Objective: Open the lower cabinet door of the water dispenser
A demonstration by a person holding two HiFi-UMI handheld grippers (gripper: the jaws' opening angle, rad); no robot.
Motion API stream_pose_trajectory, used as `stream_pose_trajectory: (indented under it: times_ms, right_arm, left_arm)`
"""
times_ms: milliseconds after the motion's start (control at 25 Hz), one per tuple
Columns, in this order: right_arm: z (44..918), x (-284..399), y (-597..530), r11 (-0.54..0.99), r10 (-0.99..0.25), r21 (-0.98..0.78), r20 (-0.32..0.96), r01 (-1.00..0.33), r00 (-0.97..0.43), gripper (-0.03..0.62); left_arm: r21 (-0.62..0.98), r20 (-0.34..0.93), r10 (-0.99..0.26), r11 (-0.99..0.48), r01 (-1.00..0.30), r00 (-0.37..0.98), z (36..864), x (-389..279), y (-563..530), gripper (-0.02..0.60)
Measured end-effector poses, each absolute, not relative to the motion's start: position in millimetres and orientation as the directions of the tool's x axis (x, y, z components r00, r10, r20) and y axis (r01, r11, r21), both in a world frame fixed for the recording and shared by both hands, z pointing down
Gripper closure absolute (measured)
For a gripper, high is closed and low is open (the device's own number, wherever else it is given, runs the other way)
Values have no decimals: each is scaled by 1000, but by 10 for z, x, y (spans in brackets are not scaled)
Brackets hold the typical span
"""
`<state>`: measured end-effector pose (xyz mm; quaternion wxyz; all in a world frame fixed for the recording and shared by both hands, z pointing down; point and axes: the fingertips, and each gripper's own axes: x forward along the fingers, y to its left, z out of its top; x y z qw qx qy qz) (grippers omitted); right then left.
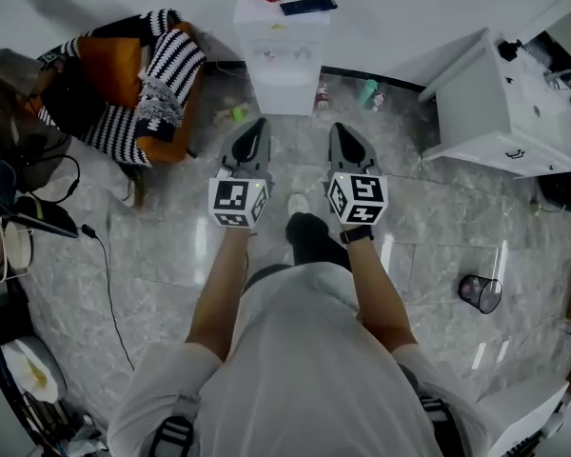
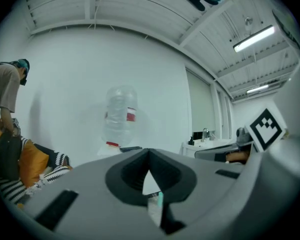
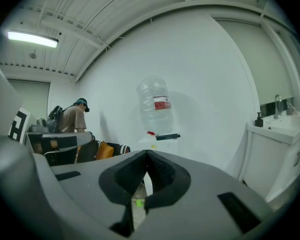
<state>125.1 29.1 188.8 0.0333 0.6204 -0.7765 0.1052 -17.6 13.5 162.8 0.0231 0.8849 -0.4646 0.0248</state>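
the water dispenser [image 1: 285,65] is standing against the far wall, straight ahead of the person, with a clear water bottle [image 3: 155,109] upended on its top. its lower cabinet door is facing the person, but the head view is looking down on it too steeply to show its edge or handle, and in both gripper views the grippers' own bodies are covering it; nothing is suggesting it is open.

the left gripper [image 1: 258,125] and the right gripper [image 1: 341,129] are hanging side by side over the marble floor [image 1: 438,217], near the dispenser but apart from it, both aimed at it. each one's fingers are pressed together with nothing between them.

so the task is looking barely begun: the reach, the grasp and the pull are all left.

a striped armchair [image 1: 143,74] is sitting left of the dispenser, a white sink cabinet [image 1: 495,103] right, and small bottles [image 1: 369,91] are lying at its foot.
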Motion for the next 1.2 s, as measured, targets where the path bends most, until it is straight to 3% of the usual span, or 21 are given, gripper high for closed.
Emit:
stream_pose_trajectory:
  times_ms: [720, 1200]
  right_arm:
    - [5127, 1455, -1634, 282, -941, -40, 181, -958, -285, 586]
    - [6478, 1599, -2247, 269, -938, -40, 216, -962, -272, 586]
  left_arm:
    - [24, 47, -791, -609, -792, 610, 4813, 130, -1847, 571]
    - [57, 29, -802, -594, -802, 596, 5994, 19, -2455, 571]
